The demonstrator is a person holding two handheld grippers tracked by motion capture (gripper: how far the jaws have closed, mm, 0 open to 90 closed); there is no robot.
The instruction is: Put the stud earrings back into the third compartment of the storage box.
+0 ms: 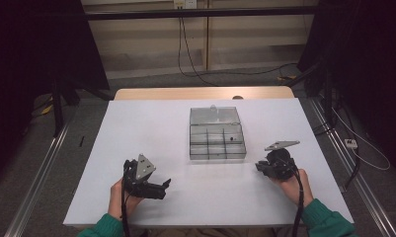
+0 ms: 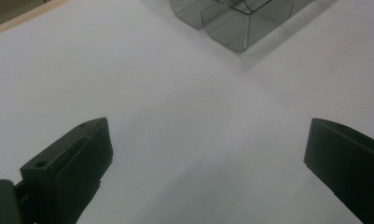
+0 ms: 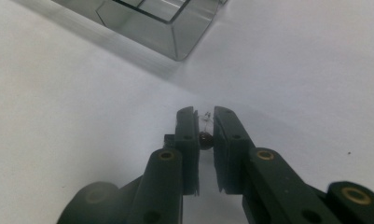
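left hand-held gripper (image 2: 208,163) — jaws wide, empty | right hand-held gripper (image 3: 205,122) — pinching small dark bead (image 3: 204,138)

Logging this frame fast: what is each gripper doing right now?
Left gripper: open, holding nothing, above the table.
Right gripper: shut on a small dark red bead with a thin wire, near the clear box.

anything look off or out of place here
Nothing is spilled or broken. The clear compartment box sits squarely on the white table with its lid open. One small dark thing lies in a compartment. The right gripper pinches a tiny dark bead-like object; the left gripper is open and holds nothing.
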